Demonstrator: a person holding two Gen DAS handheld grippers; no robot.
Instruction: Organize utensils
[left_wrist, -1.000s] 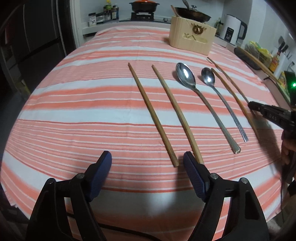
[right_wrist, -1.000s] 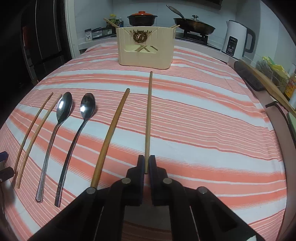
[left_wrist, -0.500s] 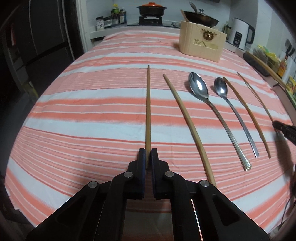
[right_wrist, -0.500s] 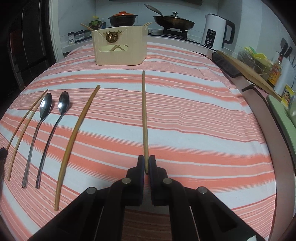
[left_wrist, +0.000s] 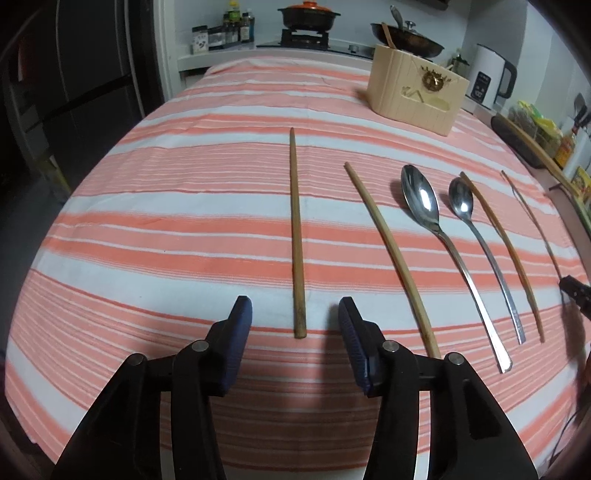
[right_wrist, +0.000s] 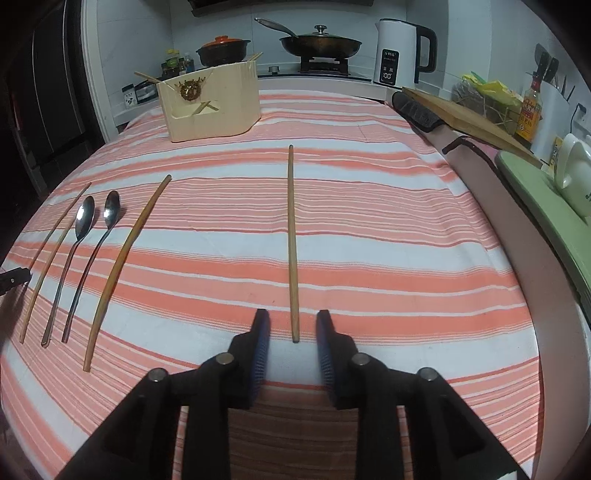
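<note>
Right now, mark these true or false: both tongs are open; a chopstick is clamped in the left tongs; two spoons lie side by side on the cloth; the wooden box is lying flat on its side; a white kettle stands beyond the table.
1. Both tongs are open. True: left tongs and right tongs gape, each with a chopstick lying between the pads.
2. A chopstick is clamped. False: it lies free on the striped cloth.
3. Two spoons lie side by side. True.
4. The wooden box lies flat. False: it stands upright.
5. A white kettle stands beyond. True.
</note>
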